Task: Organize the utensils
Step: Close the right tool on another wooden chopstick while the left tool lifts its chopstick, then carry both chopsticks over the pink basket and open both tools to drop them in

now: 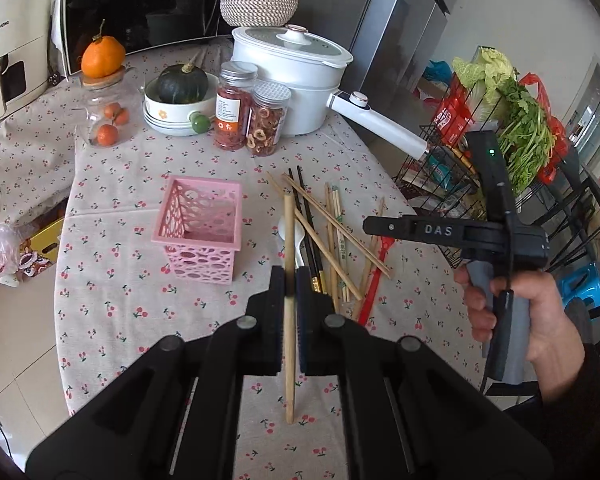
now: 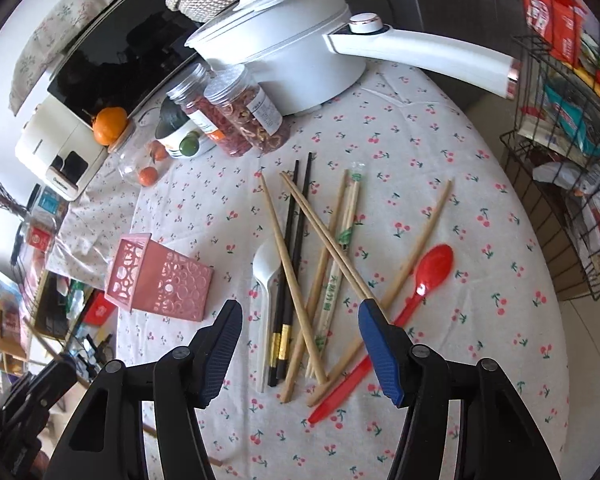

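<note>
While tilted downward, left gripper [image 1: 289, 280] clamps wooden chopstick [image 1: 289, 320].

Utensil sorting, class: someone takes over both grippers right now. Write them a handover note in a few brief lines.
Left gripper: shut on one wooden chopstick, lifted off the table.
Right gripper: open, nothing between its pads, poised above the utensil pile.
Pink holder: upright on the cherry-print tablecloth, left of the pile; it looks empty.
Pile: black chopsticks, loose wooden chopsticks, wrapped chopsticks, white spoon, red spoon.
Done: one chopstick picked up.
Left: drop it in the holder, then move everything else.
</note>
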Demonstrator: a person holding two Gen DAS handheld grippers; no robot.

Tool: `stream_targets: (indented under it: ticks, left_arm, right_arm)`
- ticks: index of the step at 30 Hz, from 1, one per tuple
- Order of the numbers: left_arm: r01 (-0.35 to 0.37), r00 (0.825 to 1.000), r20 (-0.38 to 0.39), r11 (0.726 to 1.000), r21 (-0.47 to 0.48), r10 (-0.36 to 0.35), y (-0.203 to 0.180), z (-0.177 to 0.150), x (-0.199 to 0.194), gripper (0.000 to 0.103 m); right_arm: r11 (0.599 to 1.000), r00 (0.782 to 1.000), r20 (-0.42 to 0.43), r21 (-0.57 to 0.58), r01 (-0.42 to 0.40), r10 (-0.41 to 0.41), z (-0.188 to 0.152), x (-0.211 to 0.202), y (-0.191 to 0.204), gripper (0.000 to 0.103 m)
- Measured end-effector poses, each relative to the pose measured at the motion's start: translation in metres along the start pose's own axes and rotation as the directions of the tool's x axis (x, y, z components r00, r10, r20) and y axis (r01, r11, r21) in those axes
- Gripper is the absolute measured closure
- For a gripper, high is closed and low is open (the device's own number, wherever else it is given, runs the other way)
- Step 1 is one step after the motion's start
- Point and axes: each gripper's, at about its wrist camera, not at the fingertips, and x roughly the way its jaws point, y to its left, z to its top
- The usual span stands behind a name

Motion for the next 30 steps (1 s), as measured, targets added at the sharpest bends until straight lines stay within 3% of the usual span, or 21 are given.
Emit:
stream_targets:
  ticks: [1,6,12,19,24,30]
  left_arm:
    - [-0.008,0.999,0.031,1.000,-0.006,0.008,0.007,-0.003,-0.005,0.097]
    - [-0.017,0.999,0.045,0.999,-0.050,0.019,0.042,-0.003,-0.015,0.097]
    - [-0.039,0.997,0.068,0.996,-0.085,0.045,0.064,-0.002,-0.027,0.097]
    - [-0.052,0.996,0.068,0.995,-0.087,0.058,0.071,-0.001,-0.029,0.097]
    - [-0.050,0.995,0.081,0.995,-0.089,0.057,0.071,0.000,-0.034,0.097]
    - [-0.036,0.989,0.141,0.997,-0.072,0.046,0.064,0.004,-0.056,0.097]
  right_arm:
    - [1.000,1.000,-0.002,-0.021,0.001,-0.001,0.006,0.009,0.006,0.051]
    - [0.989,0.999,-0.021,-0.141,0.041,-0.044,0.034,0.055,0.034,0.068]
    - [0.976,0.997,-0.022,-0.208,0.063,-0.069,0.063,0.101,0.055,0.074]
    - [0.946,0.973,-0.077,-0.265,0.189,-0.216,0.072,0.148,0.067,0.093]
    - [0.943,0.976,-0.029,-0.267,0.199,-0.214,0.063,0.134,0.069,0.097]
    - [0.937,0.981,0.110,-0.297,0.186,-0.160,0.041,0.067,0.087,0.097]
